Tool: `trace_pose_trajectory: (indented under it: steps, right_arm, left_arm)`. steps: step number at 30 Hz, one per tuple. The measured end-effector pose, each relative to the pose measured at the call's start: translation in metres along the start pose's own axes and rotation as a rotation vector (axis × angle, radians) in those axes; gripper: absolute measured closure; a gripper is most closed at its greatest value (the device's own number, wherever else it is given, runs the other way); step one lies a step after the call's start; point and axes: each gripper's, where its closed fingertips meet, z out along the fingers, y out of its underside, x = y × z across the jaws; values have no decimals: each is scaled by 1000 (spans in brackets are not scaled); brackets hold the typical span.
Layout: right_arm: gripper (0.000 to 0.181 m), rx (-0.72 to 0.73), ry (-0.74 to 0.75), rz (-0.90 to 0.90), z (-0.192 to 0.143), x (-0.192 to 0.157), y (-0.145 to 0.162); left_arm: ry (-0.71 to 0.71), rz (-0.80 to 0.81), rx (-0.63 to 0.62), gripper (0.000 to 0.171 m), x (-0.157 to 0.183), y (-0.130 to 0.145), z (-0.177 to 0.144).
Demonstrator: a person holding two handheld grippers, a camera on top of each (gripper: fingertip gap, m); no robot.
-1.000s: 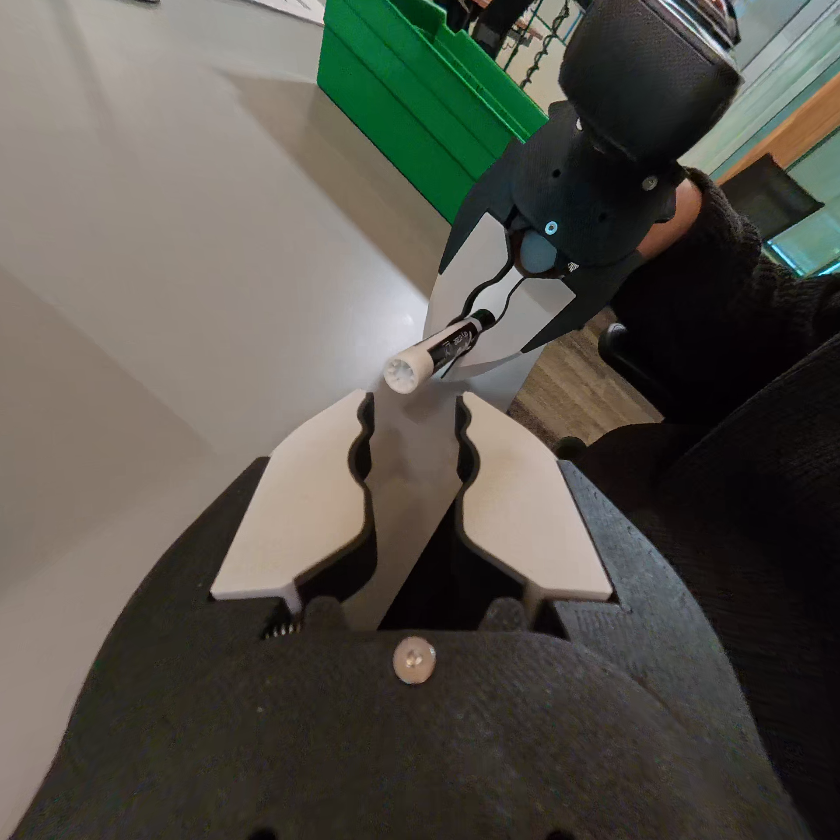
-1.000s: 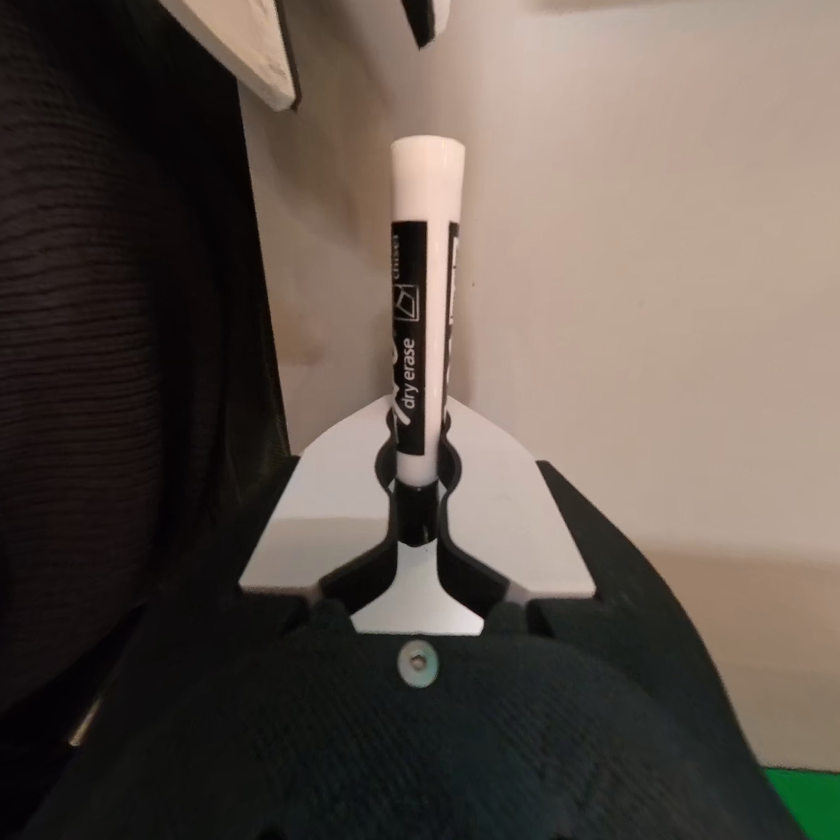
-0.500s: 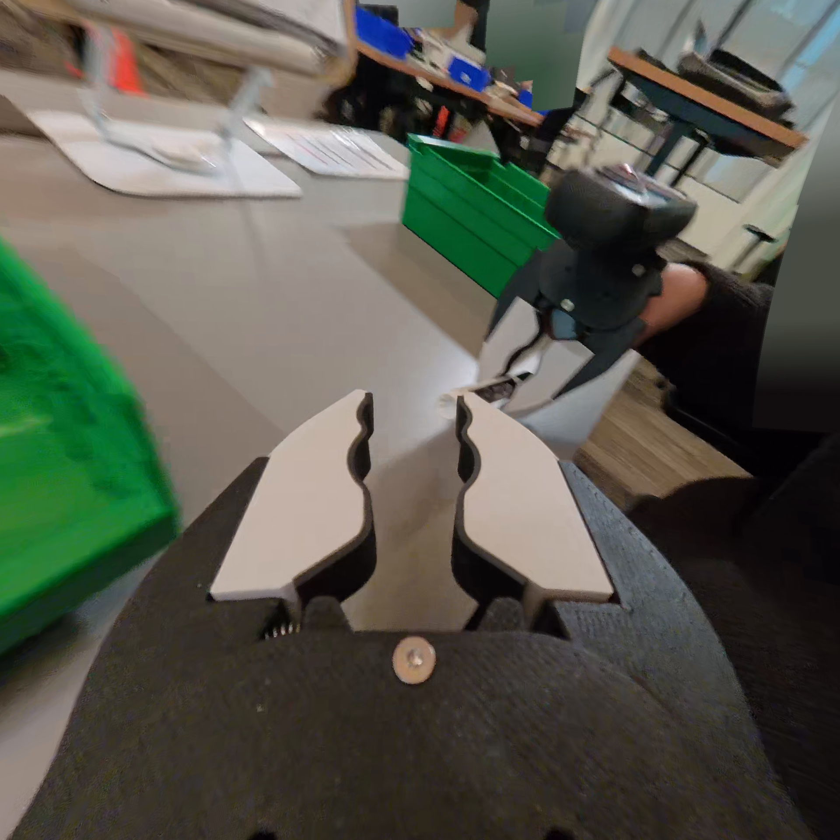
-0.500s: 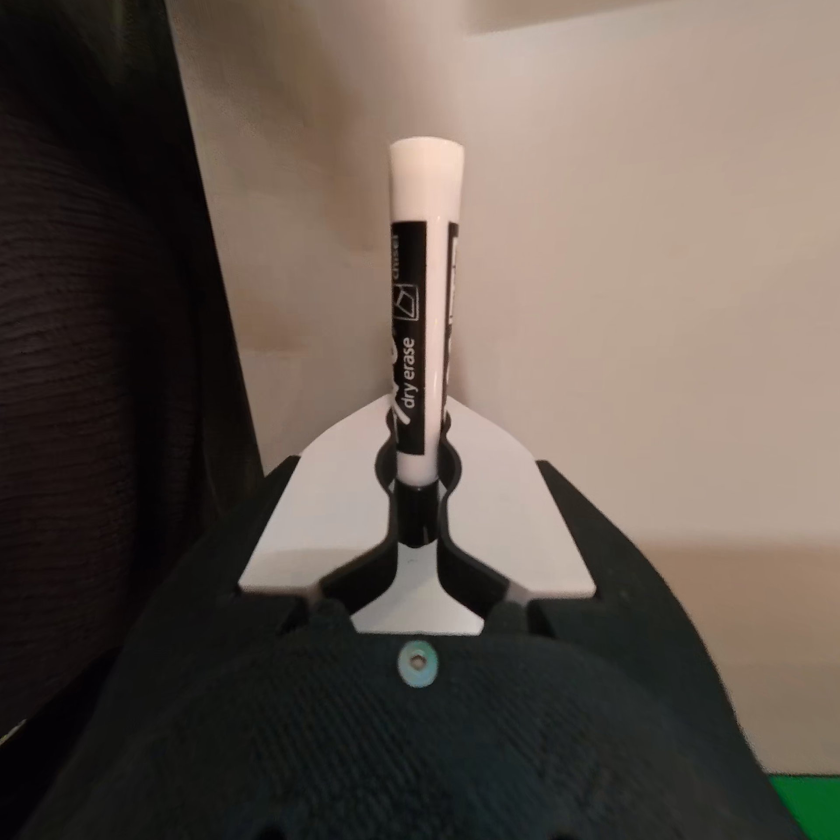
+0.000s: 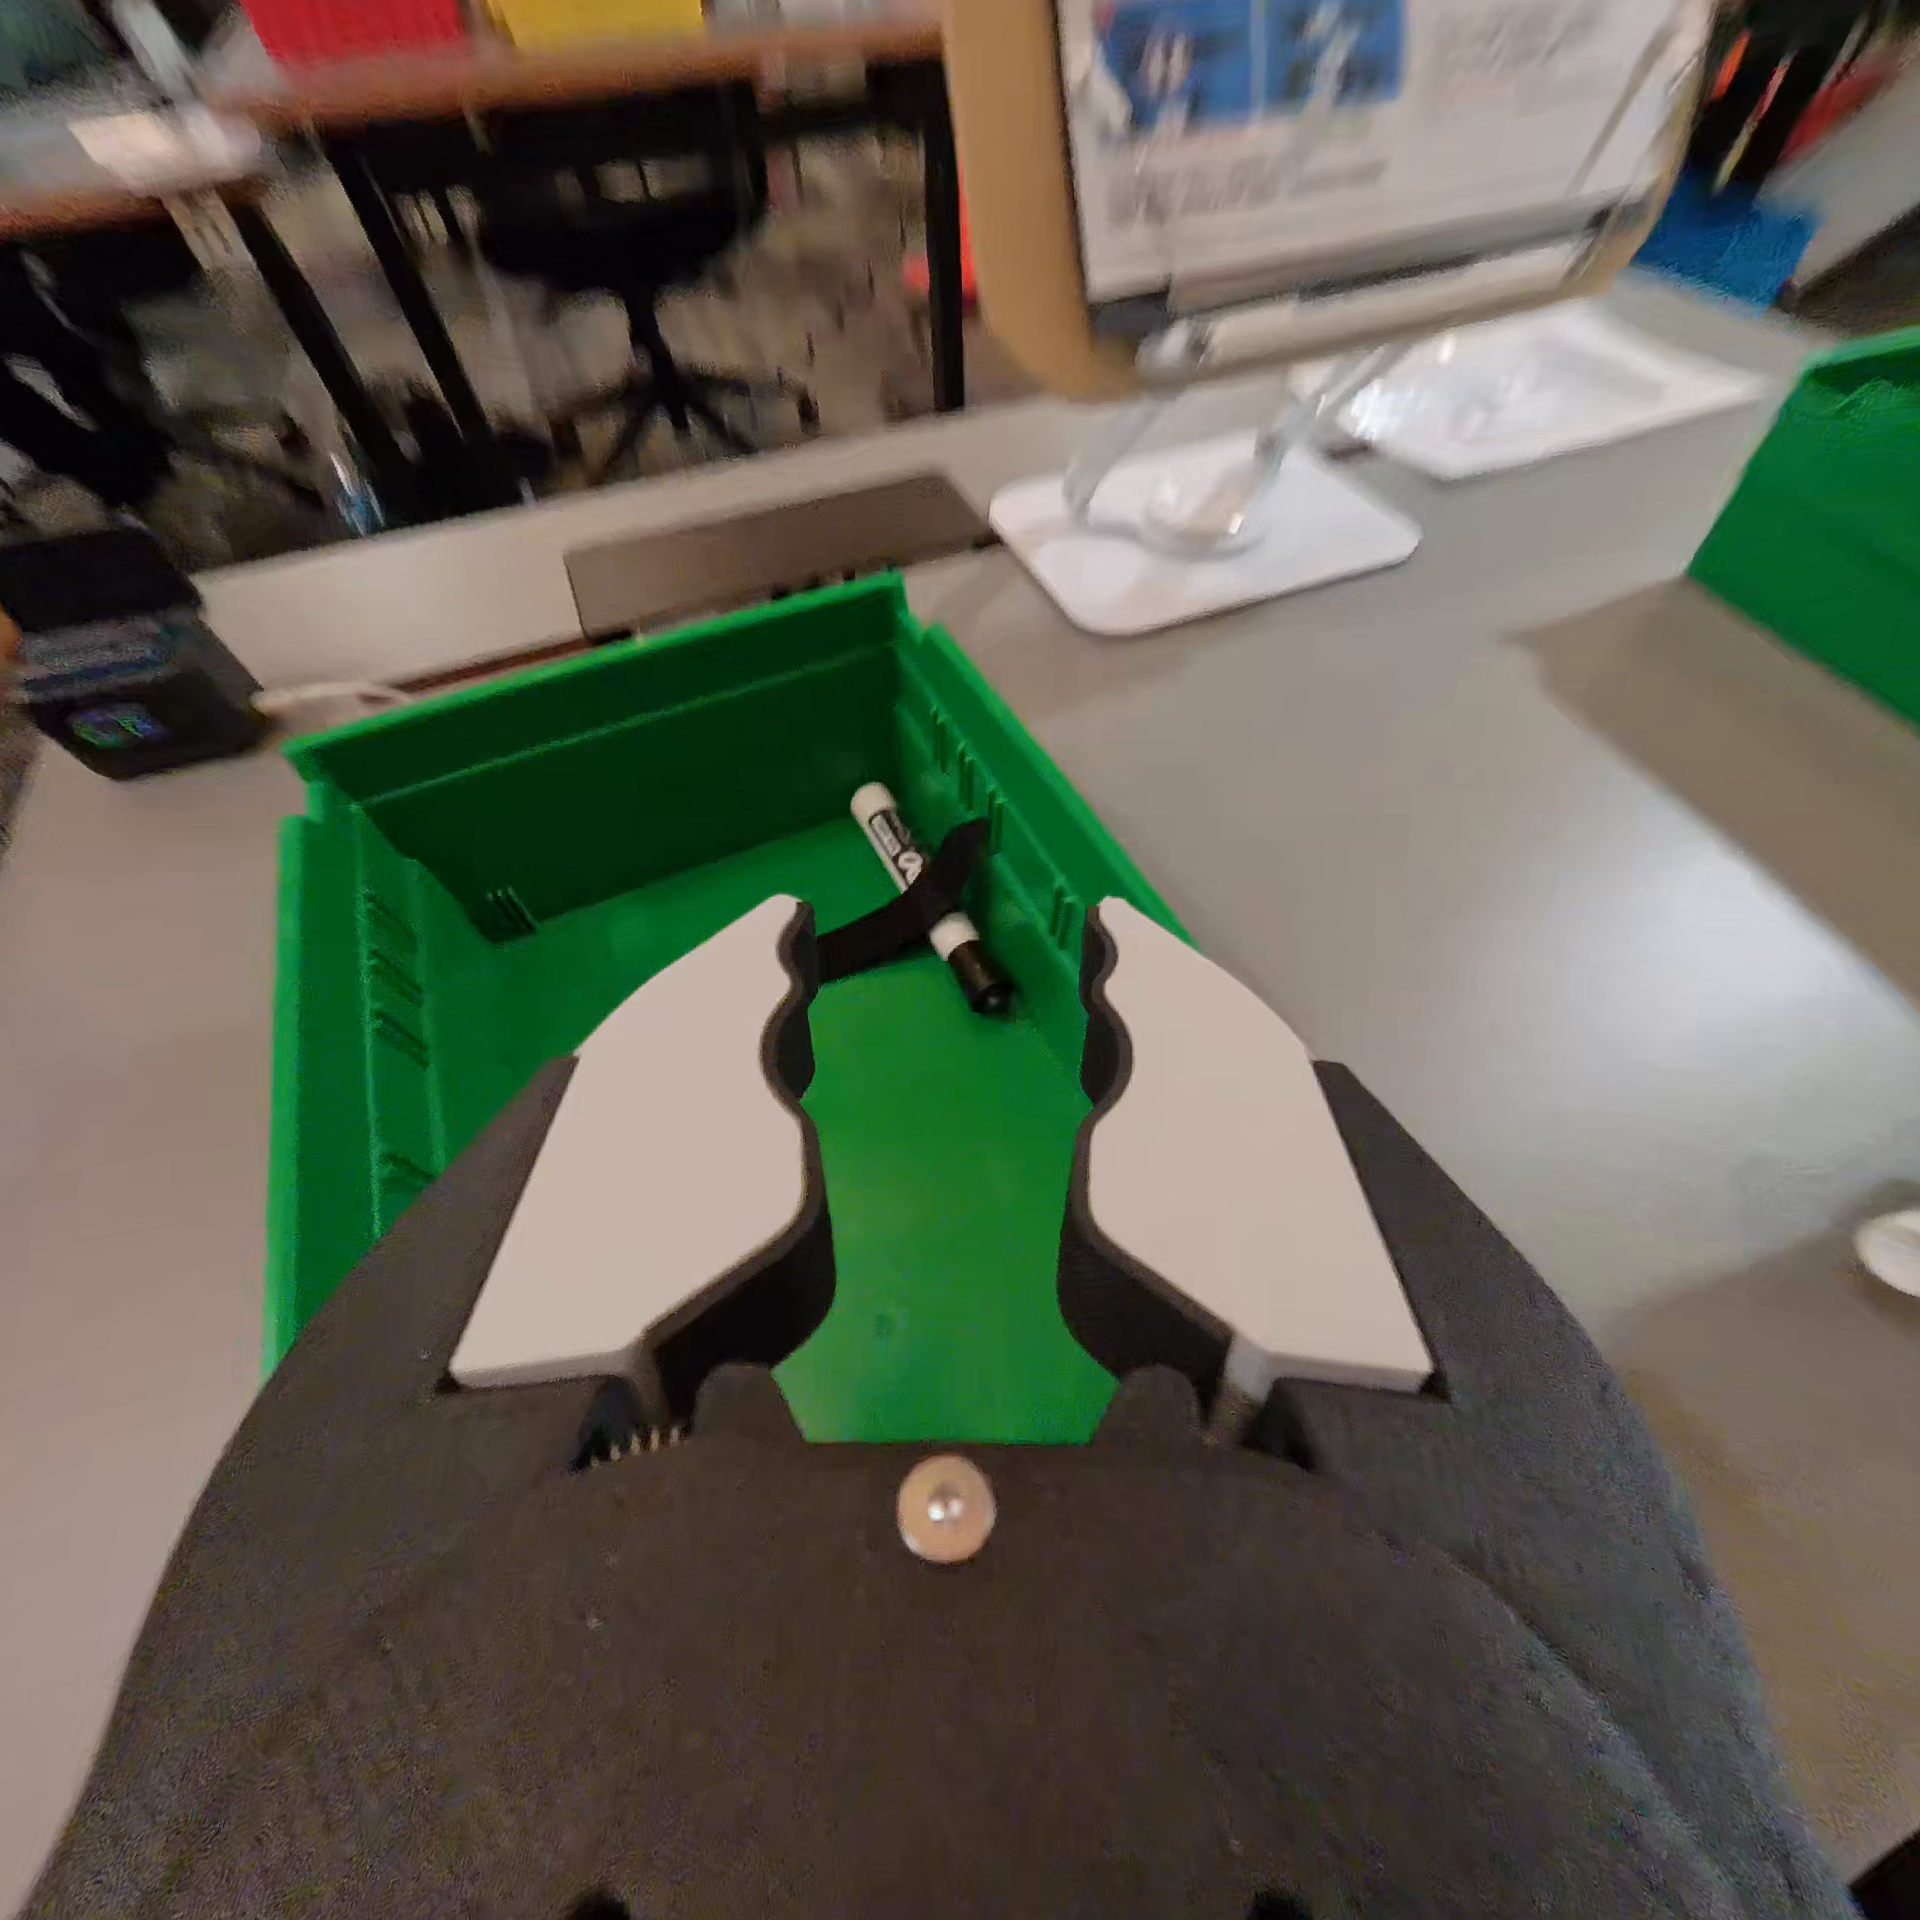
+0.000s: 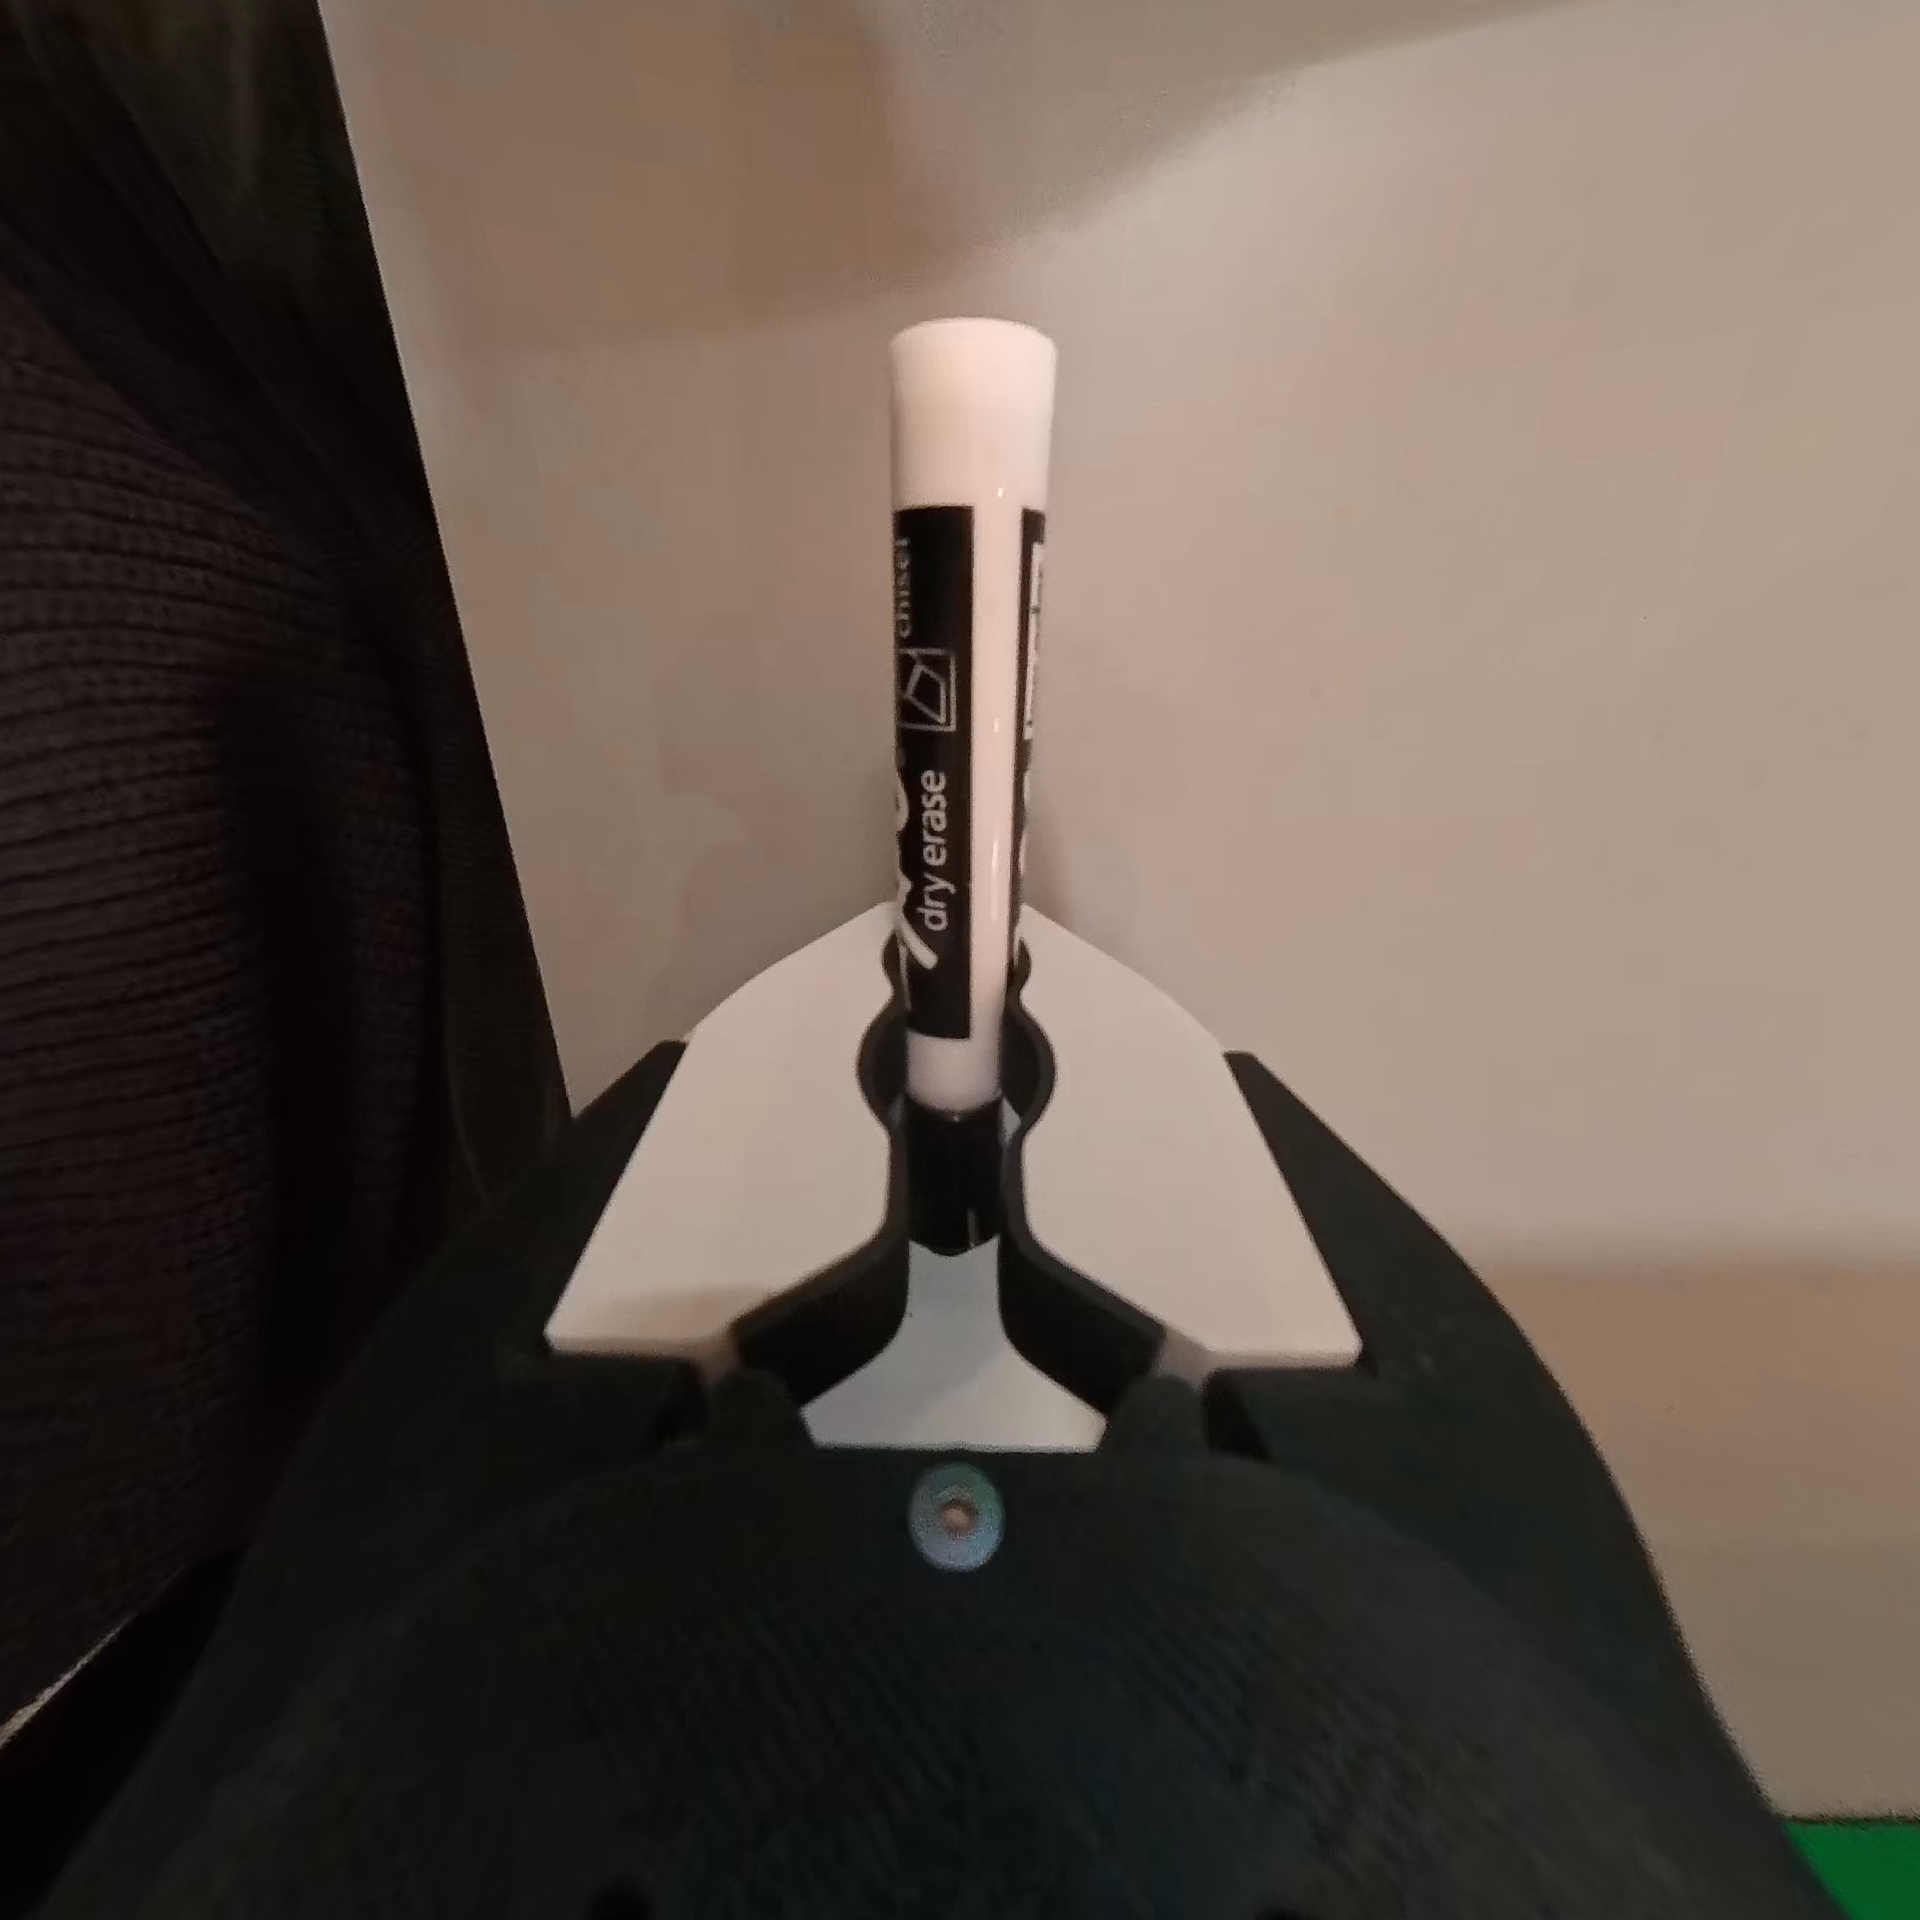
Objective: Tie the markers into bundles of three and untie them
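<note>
The left tongs [image 5: 940, 997], having swung away from the right tongs [image 6: 954, 1023], are hanging wide above a green plastic bin [image 5: 343, 997] holding a white-and-black marker [image 5: 914, 894]; the right tongs are clamping another white-barrelled marker [image 6: 961, 665] pointing ahead.

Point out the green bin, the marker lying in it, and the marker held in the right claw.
green bin [image 5: 623, 717], left wrist view, on its far inner wall.
marker in the bin [image 5: 881, 821], left wrist view, on its white barrel.
held marker [image 6: 971, 468], right wrist view, on its white upper end.

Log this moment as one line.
left gripper: open, over green bin holding marker | right gripper: shut on white marker
</note>
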Motion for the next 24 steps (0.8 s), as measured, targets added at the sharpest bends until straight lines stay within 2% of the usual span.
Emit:
trace_pose_trajectory:
  steps: [2,5,8,10,12,16,17,19,21,24]
  right_arm:
    - [168,-3,11,-5,-1,0,0]
    - [167,0,31,-1,-4,1,-1]
    - [167,7,56,8,-8,4,0]
    - [167,13,61,21,-8,4,3]
    - [167,18,59,34,-8,4,5]
    - [167,10,59,48,-4,5,9]
    - [167,4,59,47,-4,5,10]
    - [167,-4,63,44,-3,5,12]
    - [167,0,65,45,-3,5,12]
    - [167,12,63,49,-4,6,10]
  left_arm:
    - [48,-36,-160,121,-8,9,41]
    - [163,-157,-385,126,-3,38,95]
    - [181,-171,-504,135,1,66,122]
    - [165,-107,-586,141,2,84,123]
    - [158,-27,-667,136,2,100,120]
    - [149,13,-717,135,-1,113,123]
    - [156,16,-713,139,-2,112,123]
    - [147,34,-749,148,-11,116,116]
    - [140,71,-796,149,-24,121,105]
    - [232,60,-862,149,-28,127,82]
